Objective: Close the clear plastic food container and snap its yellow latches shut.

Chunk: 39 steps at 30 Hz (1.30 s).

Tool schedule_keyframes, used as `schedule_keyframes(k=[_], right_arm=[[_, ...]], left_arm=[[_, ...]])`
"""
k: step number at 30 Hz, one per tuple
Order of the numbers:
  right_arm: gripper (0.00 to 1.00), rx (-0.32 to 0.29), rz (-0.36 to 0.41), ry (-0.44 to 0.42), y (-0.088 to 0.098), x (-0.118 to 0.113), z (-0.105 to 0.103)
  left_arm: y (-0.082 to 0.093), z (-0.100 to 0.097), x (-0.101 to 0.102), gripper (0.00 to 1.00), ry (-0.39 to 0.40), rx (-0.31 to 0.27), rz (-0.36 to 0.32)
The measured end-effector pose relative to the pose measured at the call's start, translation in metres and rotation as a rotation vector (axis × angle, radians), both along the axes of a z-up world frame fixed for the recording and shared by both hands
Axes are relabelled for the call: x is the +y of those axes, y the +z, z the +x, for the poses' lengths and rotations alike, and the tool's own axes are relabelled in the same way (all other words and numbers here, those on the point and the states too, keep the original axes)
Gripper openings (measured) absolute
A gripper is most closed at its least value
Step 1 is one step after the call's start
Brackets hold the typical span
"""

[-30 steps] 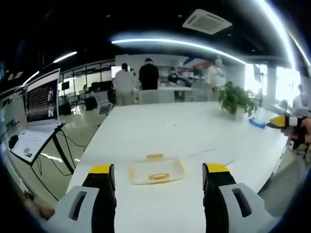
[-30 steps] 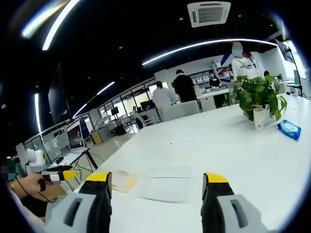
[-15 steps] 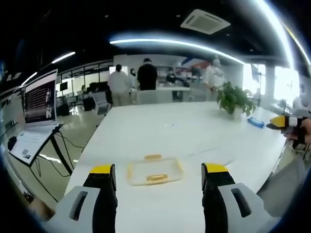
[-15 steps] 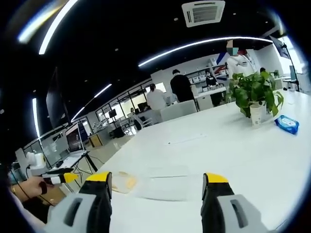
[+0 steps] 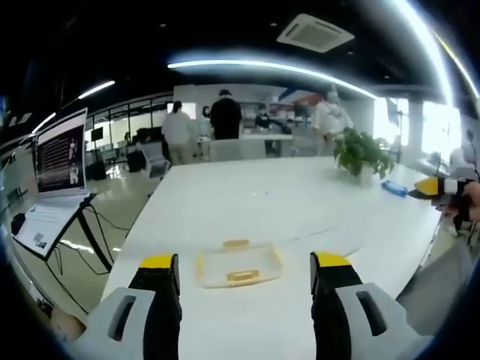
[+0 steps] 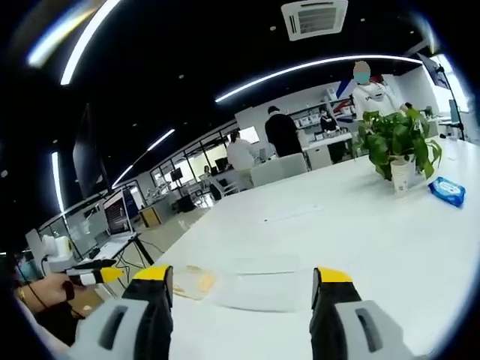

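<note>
no legible text; laptop screen (image 5: 61, 156) writing too blurred.

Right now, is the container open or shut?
Open: the container has no lid on it; the lid lies flat beside it.

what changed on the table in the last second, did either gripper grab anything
Nothing was grabbed. The left gripper and right gripper stay open and short of the container on the white table; the views only drifted slightly with the hands.
</note>
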State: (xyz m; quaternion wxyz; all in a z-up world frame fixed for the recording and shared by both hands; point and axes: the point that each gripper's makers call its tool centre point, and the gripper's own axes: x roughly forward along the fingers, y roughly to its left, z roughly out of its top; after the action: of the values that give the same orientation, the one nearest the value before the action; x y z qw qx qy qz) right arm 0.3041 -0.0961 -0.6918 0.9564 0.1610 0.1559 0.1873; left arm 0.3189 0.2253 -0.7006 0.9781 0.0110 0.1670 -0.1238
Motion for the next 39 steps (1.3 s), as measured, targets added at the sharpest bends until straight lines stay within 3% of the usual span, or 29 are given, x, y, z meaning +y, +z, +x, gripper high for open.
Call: schedule_keyframes(k=[17, 32, 39], right_arm=[[0.73, 0.053, -0.014, -0.005, -0.013, -0.004, 0.011], [0.72, 0.087, -0.017, 0.020, -0.020, -0.002, 0.048], [0.72, 0.089, -0.039, 0.016, -0.023, 0.000, 0.062]], left_arm=[[-0.013, 0.016, -0.010, 0.67, -0.021, 0.033, -0.009], [-0.019, 0.047, -0.005, 0.66, 0.004, 0.047, -0.011], [-0.025, 0.060, -0.016, 0.65, -0.014, 0.057, -0.018]])
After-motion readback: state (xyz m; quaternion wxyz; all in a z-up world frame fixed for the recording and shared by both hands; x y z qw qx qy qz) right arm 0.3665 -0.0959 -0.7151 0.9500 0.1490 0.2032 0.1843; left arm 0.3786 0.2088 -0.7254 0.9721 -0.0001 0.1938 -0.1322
